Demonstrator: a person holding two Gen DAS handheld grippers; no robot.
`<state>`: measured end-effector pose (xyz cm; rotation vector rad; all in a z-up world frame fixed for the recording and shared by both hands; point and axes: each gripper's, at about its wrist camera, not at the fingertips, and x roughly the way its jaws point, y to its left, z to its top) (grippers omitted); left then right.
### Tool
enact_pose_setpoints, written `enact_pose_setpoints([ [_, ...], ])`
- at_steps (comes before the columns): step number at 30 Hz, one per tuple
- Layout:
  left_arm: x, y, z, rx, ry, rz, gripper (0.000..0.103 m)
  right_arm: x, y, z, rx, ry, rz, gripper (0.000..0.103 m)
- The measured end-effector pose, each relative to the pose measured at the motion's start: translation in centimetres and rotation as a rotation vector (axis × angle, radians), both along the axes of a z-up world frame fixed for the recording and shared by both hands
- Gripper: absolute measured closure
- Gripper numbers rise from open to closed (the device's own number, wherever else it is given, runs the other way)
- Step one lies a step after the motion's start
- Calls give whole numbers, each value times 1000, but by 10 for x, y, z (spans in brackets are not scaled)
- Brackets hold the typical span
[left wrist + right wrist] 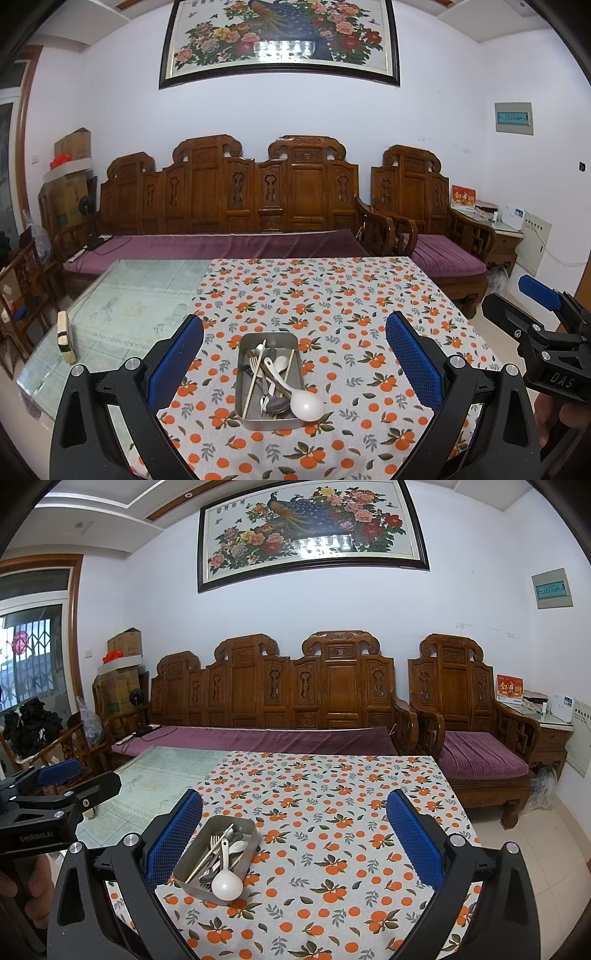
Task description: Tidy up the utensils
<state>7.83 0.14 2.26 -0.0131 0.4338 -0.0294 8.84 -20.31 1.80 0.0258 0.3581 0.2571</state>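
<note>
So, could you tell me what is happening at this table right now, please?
A person holds a claw in each hand above a table with an orange-print cloth. Both the left claw and the right claw are open and hold nothing. A metal tray sits on the cloth with a white ladle, chopsticks, a fork and spoons jumbled inside. Nothing is grasped or sorted yet.

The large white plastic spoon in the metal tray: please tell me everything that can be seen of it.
The large white plastic spoon has a round, deep, glossy bowl and a long flat handle. Its bowl rests at the near corner of the rectangular metal tray, partly over the rim, open side up. The handle runs back into the tray across the metal forks and spoons, beside wooden chopsticks. Neither gripper touches it.
</note>
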Motion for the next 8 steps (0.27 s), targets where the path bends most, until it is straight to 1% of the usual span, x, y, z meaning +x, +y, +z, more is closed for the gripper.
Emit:
enact_pose_setpoints([
  [8, 0, 0, 0, -2, -1, 3, 8, 0, 0, 0, 0, 1, 0, 3],
])
